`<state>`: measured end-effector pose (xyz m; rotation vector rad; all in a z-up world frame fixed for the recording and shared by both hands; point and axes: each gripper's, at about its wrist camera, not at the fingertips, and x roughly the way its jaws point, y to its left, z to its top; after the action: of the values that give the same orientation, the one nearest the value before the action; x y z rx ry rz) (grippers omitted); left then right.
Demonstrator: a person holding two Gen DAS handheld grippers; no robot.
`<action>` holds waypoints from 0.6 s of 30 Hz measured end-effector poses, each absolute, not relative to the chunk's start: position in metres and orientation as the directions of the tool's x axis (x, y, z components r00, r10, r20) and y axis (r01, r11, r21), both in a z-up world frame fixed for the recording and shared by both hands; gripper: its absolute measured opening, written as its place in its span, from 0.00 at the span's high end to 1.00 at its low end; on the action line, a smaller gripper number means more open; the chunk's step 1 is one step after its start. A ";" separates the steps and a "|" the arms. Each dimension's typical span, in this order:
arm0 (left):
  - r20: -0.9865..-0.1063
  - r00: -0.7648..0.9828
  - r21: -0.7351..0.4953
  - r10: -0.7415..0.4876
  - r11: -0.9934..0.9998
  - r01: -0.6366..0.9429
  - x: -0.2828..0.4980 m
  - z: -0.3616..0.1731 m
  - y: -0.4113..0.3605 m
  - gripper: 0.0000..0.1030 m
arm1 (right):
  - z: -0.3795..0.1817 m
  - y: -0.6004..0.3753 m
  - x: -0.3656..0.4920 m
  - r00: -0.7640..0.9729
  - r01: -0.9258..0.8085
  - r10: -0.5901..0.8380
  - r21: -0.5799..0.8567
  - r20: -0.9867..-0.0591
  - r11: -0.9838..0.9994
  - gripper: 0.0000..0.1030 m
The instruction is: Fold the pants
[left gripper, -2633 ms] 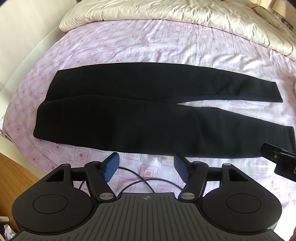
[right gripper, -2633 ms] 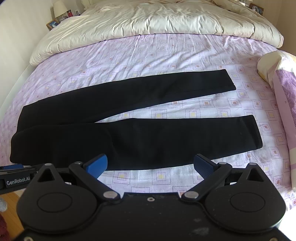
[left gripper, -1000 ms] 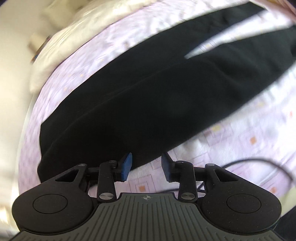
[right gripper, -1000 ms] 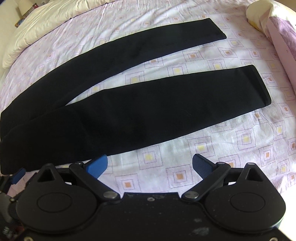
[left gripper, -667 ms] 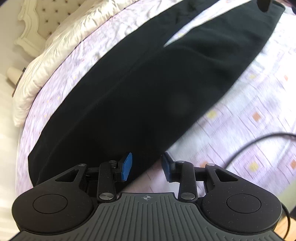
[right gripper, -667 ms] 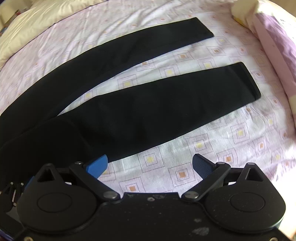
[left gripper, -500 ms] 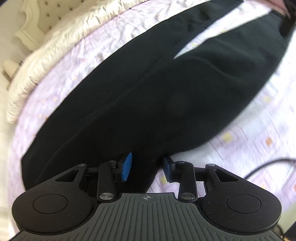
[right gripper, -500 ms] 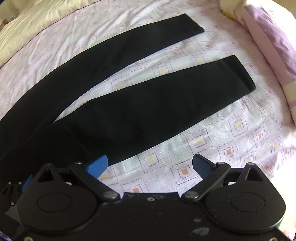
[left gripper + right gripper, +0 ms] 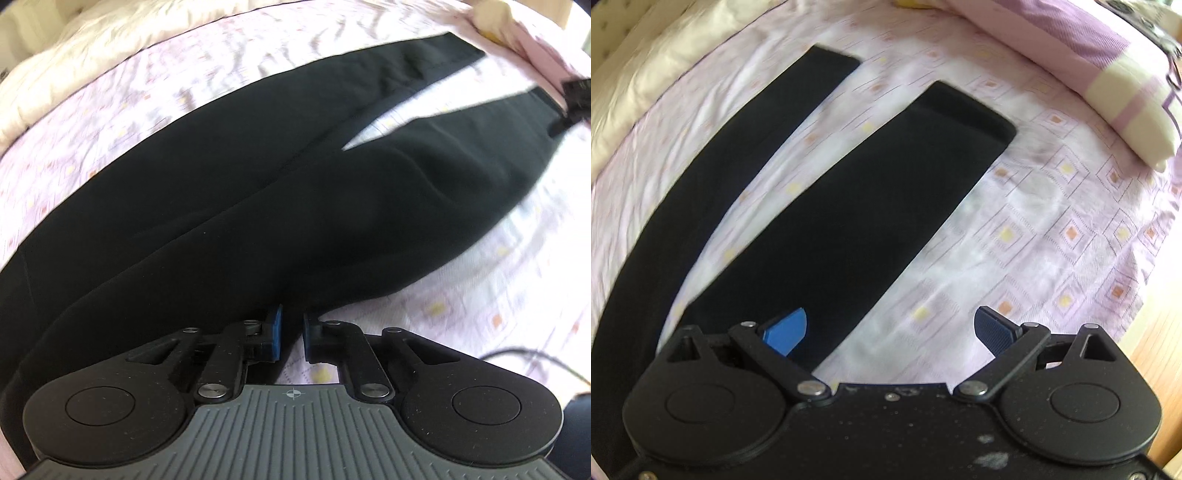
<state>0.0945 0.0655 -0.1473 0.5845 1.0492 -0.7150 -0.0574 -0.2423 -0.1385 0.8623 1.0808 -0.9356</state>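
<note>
Pants (image 9: pixel 258 206): black pair, lying flat on the bed sheet (image 9: pixel 1052 236) with both legs spread in a narrow V; the waist part is near the left gripper and the cuffs are on the far side, near the right one.
Near leg (image 9: pixel 871 206): it lies straight, its cuff points toward the striped pillow (image 9: pixel 1126 103), and its lower edge passes under the right gripper.
Far leg (image 9: pixel 738 155): it lies beside the near leg with a strip of sheet between them, not touching at the cuff end.
Left gripper (image 9: pixel 291 334): it points steeply down at the near edge of the pants, at the hip side. The jaws are closing, and a fold of black cloth stands in the narrow gap between the blue pads (image 9: pixel 275 328). I judge the pads already pinch this edge, probably so that the near leg can be lifted over the far one.
Right gripper (image 9: pixel 890 332): the jaws are spread wide, nothing is between them. One pad is over the near leg and the other over the bare sheet, so the leg edge lies between; I think this prepares a second grasp.
Duvet (image 9: pixel 96 66): cream colour, pushed to the far side of the bed, clear of the pants.
Containers: none is visible; nothing is stored in anything.
Cable (image 9: pixel 532 356): a dark cable lies on the sheet at the right of the left wrist view.
</note>
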 end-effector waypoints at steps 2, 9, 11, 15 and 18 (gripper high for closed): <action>-0.921 0.319 0.092 -0.223 0.671 0.736 0.096 -0.146 0.063 0.90 | -0.144 -0.259 -0.063 0.204 0.933 -0.186 0.133 -0.961 0.335 0.02; -0.925 0.336 0.101 -0.179 0.735 0.670 0.095 -0.133 0.053 0.91 | -0.176 -0.302 -0.070 0.263 0.949 -0.084 0.242 -0.961 0.202 0.34; -0.923 0.340 0.099 -0.179 0.744 0.660 0.098 -0.125 0.053 0.91 | -0.179 -0.310 -0.068 0.246 0.955 -0.070 0.230 -0.967 0.188 0.63; -0.915 0.352 0.078 -0.195 0.772 0.630 0.113 -0.103 0.051 0.91 | -0.162 -0.320 -0.075 0.334 0.933 -0.063 0.321 -0.940 0.164 0.96; -0.909 0.358 0.051 -0.213 0.795 0.604 0.127 -0.090 0.048 0.91 | -0.149 -0.329 -0.075 0.378 0.917 -0.058 0.365 -0.924 0.162 0.96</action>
<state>0.1274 0.0482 -0.0904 0.4143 1.0851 -0.5473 -0.0747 -0.3288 -0.1494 1.1951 0.9321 -0.8636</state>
